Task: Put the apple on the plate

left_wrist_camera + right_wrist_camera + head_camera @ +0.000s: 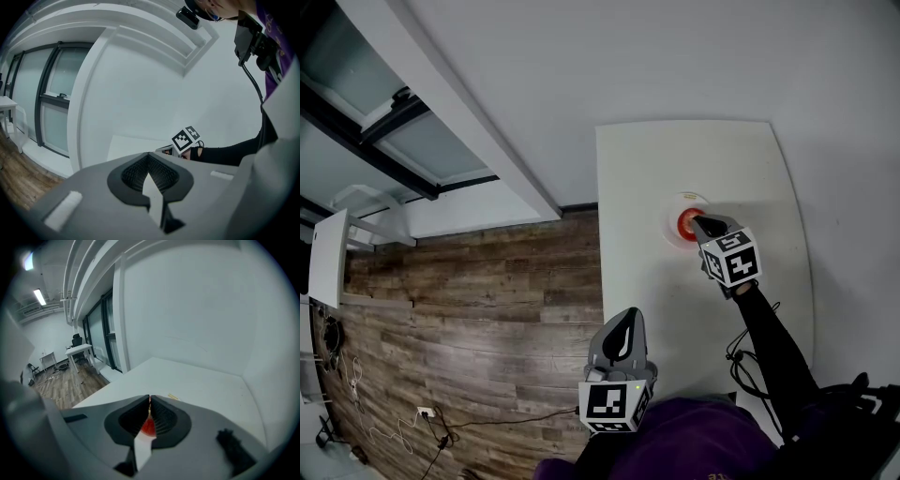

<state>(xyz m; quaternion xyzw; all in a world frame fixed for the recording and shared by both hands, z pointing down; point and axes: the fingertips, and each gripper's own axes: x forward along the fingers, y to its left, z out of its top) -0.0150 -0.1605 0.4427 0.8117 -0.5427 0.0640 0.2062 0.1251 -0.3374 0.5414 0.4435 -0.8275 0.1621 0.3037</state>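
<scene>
1. White table (694,319) against a pale wall – wood floor (478,300) at its 9 o'clock.
2. Plate (671,212) lies mid-table, with the apple (685,225) on it.
3. Right gripper (699,223) has its tip at the apple's 3 o'clock edge. Its jaws meet at the tips, and red shows through the slit behind them.
4. Left gripper (627,317) – at the plate's 7 o'clock – is closed and empty.
</scene>
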